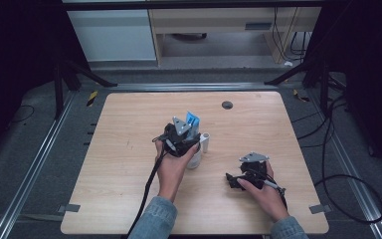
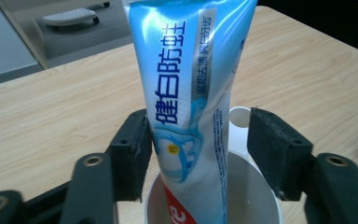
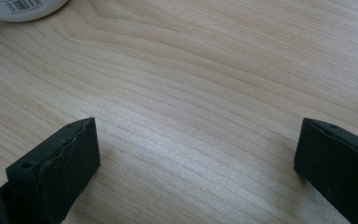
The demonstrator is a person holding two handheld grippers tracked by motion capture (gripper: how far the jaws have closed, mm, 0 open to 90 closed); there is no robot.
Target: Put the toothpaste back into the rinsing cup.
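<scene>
A blue and white toothpaste tube (image 2: 186, 93) stands upright in a white cup (image 2: 256, 196). In the high view the tube (image 1: 192, 119) and the cup (image 1: 195, 160) are near the table's middle. My left gripper (image 2: 198, 140) is open around the tube: the left pad (image 2: 133, 154) is at the tube's edge, the right pad (image 2: 272, 149) stands clear of it. In the high view the left gripper (image 1: 181, 135) hovers over the cup. My right gripper (image 1: 236, 180) rests low over the table at the front right. Its jaws (image 3: 196, 154) are open with only bare wood between them.
A small white cylinder (image 1: 205, 142) sticks out beside the cup on its right. The cup's barcoded base (image 3: 23, 9) lies at the top left of the right gripper view. A dark round grommet (image 1: 227, 104) sits near the wooden table's (image 1: 129, 149) far edge.
</scene>
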